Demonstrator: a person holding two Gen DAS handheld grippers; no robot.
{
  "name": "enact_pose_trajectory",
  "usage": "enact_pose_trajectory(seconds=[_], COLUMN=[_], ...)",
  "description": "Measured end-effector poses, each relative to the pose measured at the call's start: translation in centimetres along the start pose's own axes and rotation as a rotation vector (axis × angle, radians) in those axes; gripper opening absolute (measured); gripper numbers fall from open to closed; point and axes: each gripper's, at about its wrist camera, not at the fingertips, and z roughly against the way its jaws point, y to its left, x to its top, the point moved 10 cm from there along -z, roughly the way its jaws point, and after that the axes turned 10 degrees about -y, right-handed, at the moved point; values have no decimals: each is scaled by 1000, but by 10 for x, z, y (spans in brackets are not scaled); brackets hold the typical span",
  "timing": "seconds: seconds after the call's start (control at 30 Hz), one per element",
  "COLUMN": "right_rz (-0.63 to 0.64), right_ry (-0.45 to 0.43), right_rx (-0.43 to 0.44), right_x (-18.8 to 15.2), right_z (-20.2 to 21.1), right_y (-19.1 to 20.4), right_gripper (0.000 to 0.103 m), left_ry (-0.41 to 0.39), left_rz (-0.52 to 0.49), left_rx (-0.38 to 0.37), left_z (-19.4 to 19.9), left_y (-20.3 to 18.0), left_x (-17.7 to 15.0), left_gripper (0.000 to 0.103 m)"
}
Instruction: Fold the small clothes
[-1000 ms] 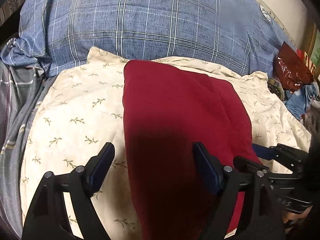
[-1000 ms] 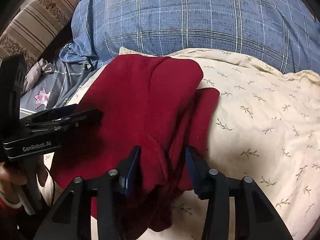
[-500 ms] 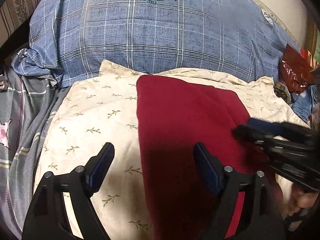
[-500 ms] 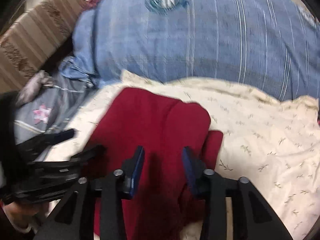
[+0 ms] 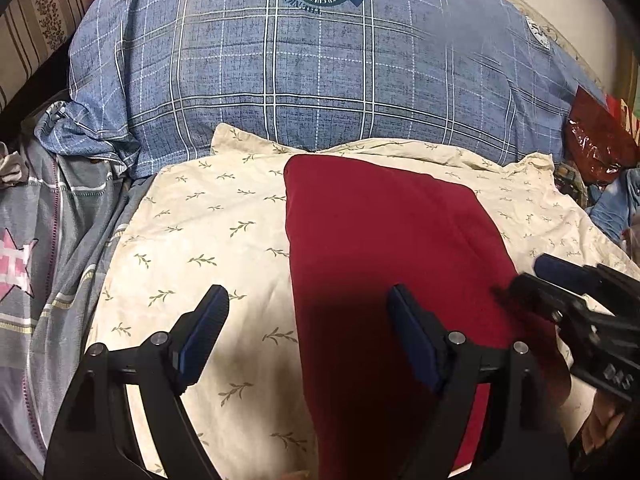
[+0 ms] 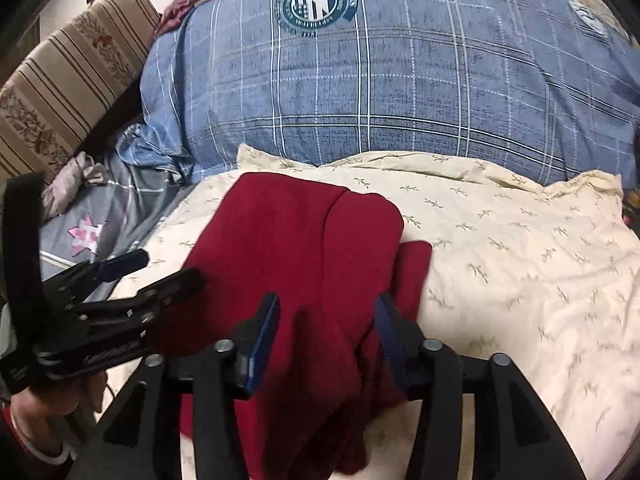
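- Red garment (image 5: 384,248) lies lengthwise-folded on the cream sheet (image 5: 192,232); a crosswise fold probably remains.
- Left gripper (image 5: 308,332) and right gripper (image 6: 326,324): jaws spread, holding nothing.

Left black two-finger gripper (image 5: 308,328) is held with jaws spread wide, lower centre; right black two-finger gripper (image 6: 326,334) likewise parted, nothing clamped.

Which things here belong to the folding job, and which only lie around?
Job:
red garment
left gripper, open
right gripper, open
cream sheet, under the garment

Lying about:
blue checked pillow
grey bedding with a pink star
striped cushion
shiny red bag
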Motion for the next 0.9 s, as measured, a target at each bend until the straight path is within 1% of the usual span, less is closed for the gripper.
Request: enact_pose_trajectory(seconds=[0.1, 0.2, 0.27, 0.3, 0.33, 0.47, 0.57, 0.63, 0.9], right_rz=[6, 3, -9, -18, -28, -46, -41, -29, -38], right_ry=[-22, -30, -36, -42, -45, -35, -35, -41, -26], right_rx=[-23, -24, -21, -26, -32, -44, -51, -63, -58], right_x=[-3, -6, -6, -6, -7, -10, -11, -12, -16], right_z=[12, 18, 22, 23, 24, 24, 26, 27, 23], right_y=[1, 4, 5, 5, 5, 4, 7, 8, 13], right_gripper=[59, 60, 64, 69, 71, 71, 73, 76, 77], left_ry=[-15, -40, -49, -50, -49, -41, -49, -60, -70], left_rz=[-28, -52, -53, -45, -35, 20, 3, -11, 3], left_rx=[9, 25, 36, 37, 35, 35, 50, 65, 80], left_z=[10, 23, 30, 32, 34, 34, 33, 33, 31], left_y=[-3, -4, -2, -1, 0, 7, 8, 10, 20], left_x=[3, 4, 2, 0, -3, -13, -15, -16, -16], left_gripper=[82, 82, 82, 82, 82, 82, 82, 82, 82])
